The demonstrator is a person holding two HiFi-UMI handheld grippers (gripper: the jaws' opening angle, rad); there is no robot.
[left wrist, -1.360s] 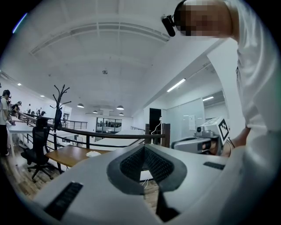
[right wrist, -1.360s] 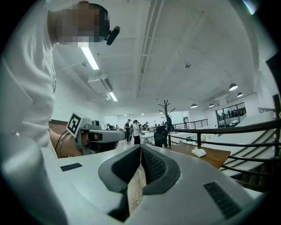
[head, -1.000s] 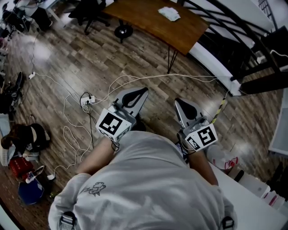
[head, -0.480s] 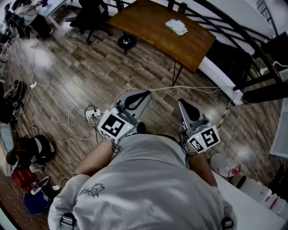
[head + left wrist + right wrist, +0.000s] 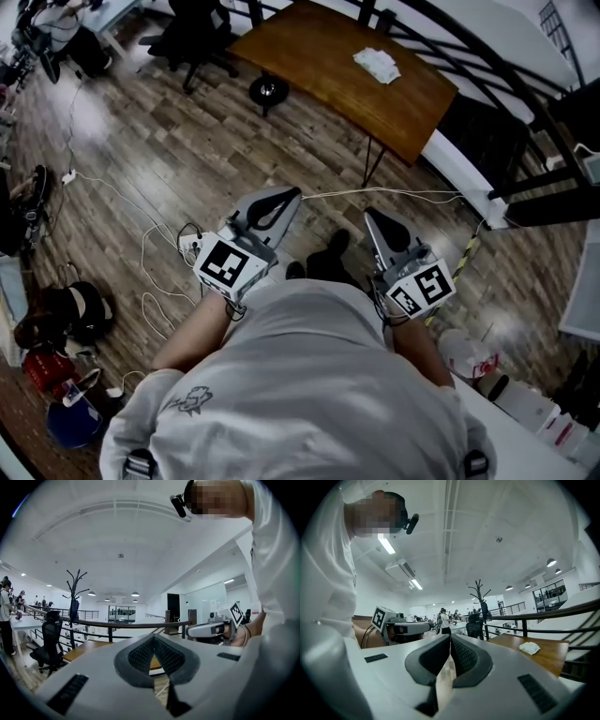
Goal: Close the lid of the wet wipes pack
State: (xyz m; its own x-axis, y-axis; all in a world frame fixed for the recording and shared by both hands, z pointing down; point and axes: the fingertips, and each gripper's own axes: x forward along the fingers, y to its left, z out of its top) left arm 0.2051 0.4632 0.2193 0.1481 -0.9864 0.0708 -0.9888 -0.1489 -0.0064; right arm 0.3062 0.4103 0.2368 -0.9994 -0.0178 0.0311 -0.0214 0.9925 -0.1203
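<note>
A white wet wipes pack was shown on the brown wooden table. Beside the table, streaked grey-brown floor planks were seen. Black-and-white square markers were borne by the grey left gripper and right gripper.

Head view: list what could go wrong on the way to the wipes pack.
1. A white cable lies across the floor between the person's shoe and the table. It could catch a foot and trip them.
2. The pack lies near the table's far edge. A hard or off-centre press on the lid might slide it off. From here it is too small to tell how the lid stands.
</note>
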